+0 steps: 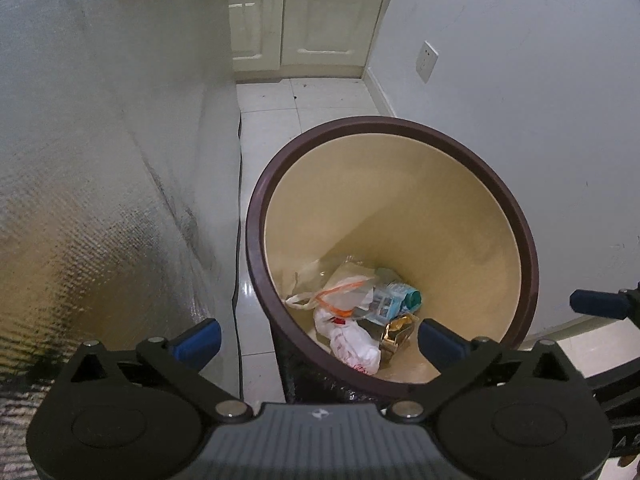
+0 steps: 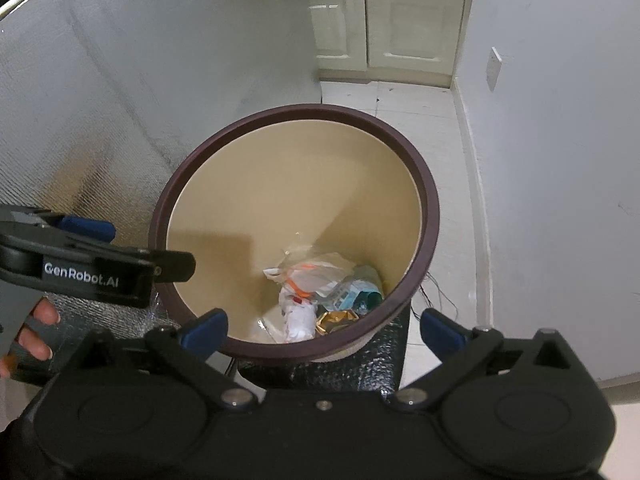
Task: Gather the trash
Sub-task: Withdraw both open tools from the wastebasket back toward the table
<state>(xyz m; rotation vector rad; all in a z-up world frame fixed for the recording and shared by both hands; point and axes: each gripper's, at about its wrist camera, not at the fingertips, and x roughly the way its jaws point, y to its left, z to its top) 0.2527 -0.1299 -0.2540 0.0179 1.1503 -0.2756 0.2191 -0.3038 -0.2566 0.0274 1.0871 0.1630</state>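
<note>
A round trash bin (image 1: pixel 256 240) with a dark brown rim and cream inside stands on the tiled floor. At its bottom lie a white plastic bag (image 1: pixel 352 344), a clear bag with an orange strip (image 1: pixel 344 292), a teal carton (image 1: pixel 396 300) and a gold wrapper (image 1: pixel 396 332). My left gripper (image 1: pixel 320 340) hangs open over the bin's near edge, nothing between its blue fingers. In the right wrist view the bin (image 2: pixel 160 216) is centred, and my right gripper (image 2: pixel 322 330) is open and empty above its near rim. The left gripper's black housing (image 2: pixel 88 272) shows at the left, held by a hand (image 2: pixel 36 332).
A silver foil-faced sheet (image 1: pixel 100 200) rises close on the bin's left. A white wall with a socket (image 1: pixel 428 60) runs along the right. Cream cabinet doors (image 1: pixel 312 24) close off the far end of the tiled floor (image 1: pixel 272 128). A black textured mat (image 2: pixel 360 368) lies under the bin.
</note>
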